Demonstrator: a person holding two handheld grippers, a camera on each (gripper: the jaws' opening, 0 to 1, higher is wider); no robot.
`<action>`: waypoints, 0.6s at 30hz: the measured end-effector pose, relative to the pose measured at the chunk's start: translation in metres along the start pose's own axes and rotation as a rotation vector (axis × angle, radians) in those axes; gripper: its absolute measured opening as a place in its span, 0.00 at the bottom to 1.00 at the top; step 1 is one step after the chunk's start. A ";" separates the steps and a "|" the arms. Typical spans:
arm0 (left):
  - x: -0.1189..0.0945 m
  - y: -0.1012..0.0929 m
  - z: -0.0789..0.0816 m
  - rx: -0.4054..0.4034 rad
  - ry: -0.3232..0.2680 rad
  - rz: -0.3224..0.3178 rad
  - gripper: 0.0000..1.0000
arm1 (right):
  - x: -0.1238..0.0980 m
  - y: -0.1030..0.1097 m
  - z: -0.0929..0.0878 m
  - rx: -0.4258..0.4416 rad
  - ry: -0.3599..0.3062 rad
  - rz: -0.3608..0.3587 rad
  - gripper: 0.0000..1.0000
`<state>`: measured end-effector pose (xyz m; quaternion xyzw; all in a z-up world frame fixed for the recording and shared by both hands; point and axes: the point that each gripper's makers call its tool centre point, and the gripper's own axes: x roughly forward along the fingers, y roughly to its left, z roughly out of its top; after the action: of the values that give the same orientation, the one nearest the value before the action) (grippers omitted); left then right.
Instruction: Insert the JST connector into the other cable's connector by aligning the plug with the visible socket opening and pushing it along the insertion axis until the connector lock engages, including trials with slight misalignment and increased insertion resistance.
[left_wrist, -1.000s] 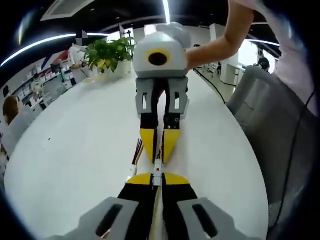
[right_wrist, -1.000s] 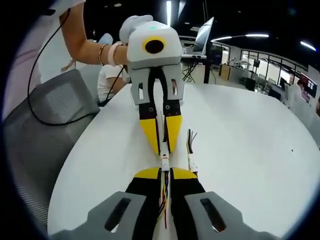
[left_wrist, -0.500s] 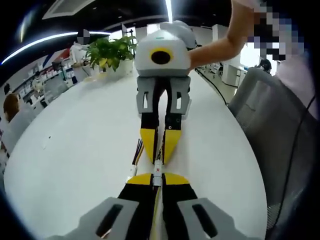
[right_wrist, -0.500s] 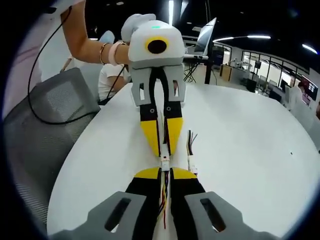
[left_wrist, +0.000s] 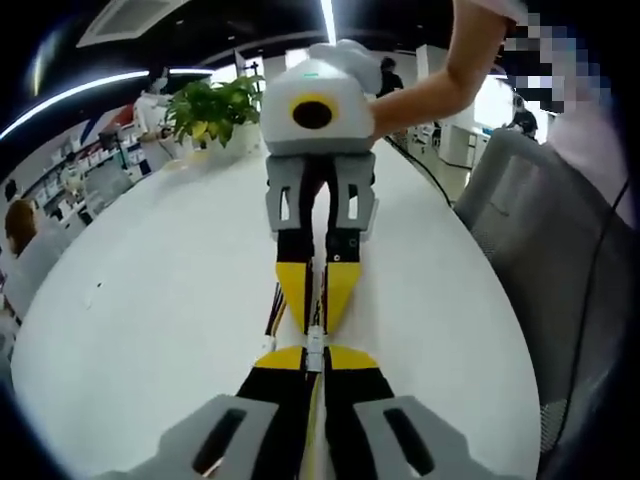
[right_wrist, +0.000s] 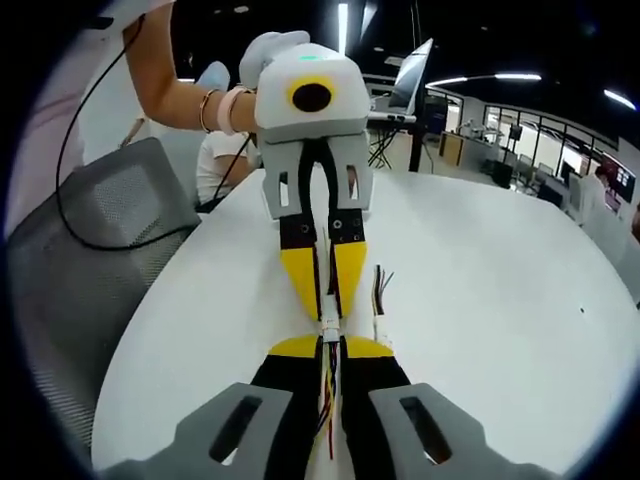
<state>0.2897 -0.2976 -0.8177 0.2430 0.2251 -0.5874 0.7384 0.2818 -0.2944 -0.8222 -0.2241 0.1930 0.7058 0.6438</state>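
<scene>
Drawn closer tip to tip than before over the white desk (left_wrist: 150, 300). Left claw (left_wrist: 315, 356) pinching its white connector (left_wrist: 314, 347); spare cable (right_wrist: 381, 318) lying just beside; right claw (right_wrist: 331, 345) clamped on its plug (right_wrist: 328, 326), both mated between the yellow tips.

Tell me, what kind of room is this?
Probably an open-plan office or lab. There is a big white table with a potted plant, a grey mesh chair, an open laptop, and long ceiling lights over more desks behind.

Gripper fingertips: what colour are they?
Yellow fingertips on black, best in the right gripper view.
</scene>
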 end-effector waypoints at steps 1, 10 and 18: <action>0.000 0.000 0.001 0.002 -0.009 -0.003 0.00 | 0.000 0.001 0.003 0.007 -0.017 0.006 0.02; 0.001 -0.002 0.001 0.029 -0.005 -0.008 0.00 | 0.000 0.000 -0.002 0.001 -0.003 0.005 0.02; 0.003 -0.003 0.001 0.024 -0.011 -0.011 0.00 | -0.001 0.000 -0.005 -0.011 -0.003 0.009 0.02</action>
<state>0.2878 -0.3010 -0.8189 0.2472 0.2151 -0.5956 0.7334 0.2822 -0.2976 -0.8255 -0.2259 0.1890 0.7101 0.6396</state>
